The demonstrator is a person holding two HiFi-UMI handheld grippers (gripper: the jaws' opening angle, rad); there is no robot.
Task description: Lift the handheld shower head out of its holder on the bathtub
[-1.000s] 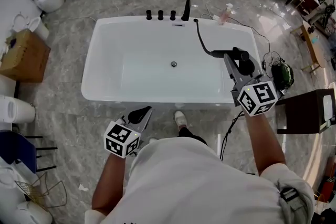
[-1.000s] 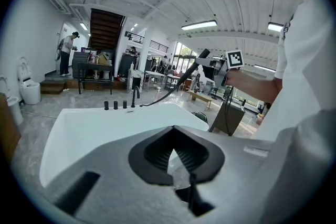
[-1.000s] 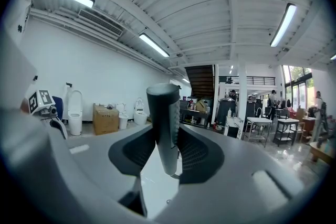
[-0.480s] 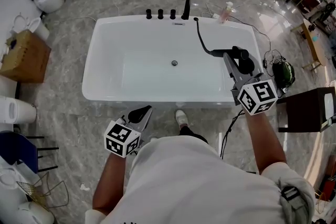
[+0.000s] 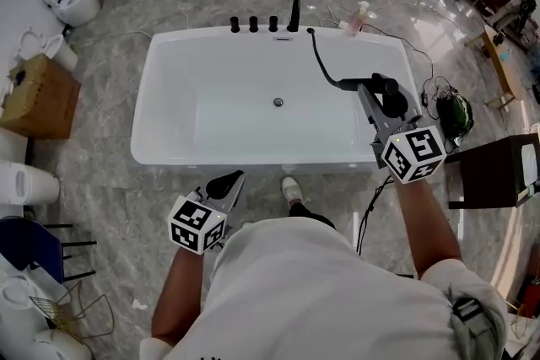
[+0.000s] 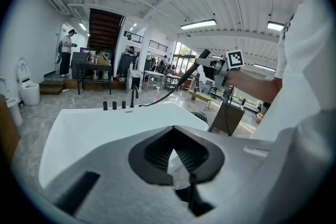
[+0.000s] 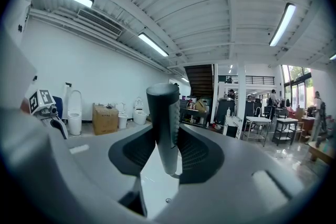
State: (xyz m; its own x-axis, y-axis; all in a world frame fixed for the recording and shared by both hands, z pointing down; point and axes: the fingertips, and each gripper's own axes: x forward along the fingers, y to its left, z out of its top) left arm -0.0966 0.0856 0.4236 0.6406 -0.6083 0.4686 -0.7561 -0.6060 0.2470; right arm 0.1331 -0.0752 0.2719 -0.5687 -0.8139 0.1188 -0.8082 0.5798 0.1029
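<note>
taps (image 5: 253,24) on bathtub (image 5: 152,88) far rim | shower head (image 5: 386,93) at right side

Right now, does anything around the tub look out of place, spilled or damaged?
Nothing looks spilled or damaged. The shower head is clamped in the right gripper above the right end of the bathtub, and its hose trails across that corner. The only untidy thing is the loose cables on the floor by that end.

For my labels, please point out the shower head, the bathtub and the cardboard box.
shower head (image 7: 164,118), right gripper view, its grey body.
bathtub (image 5: 152,110), head view, its left rim.
cardboard box (image 5: 38,93), head view, its top face.
</note>
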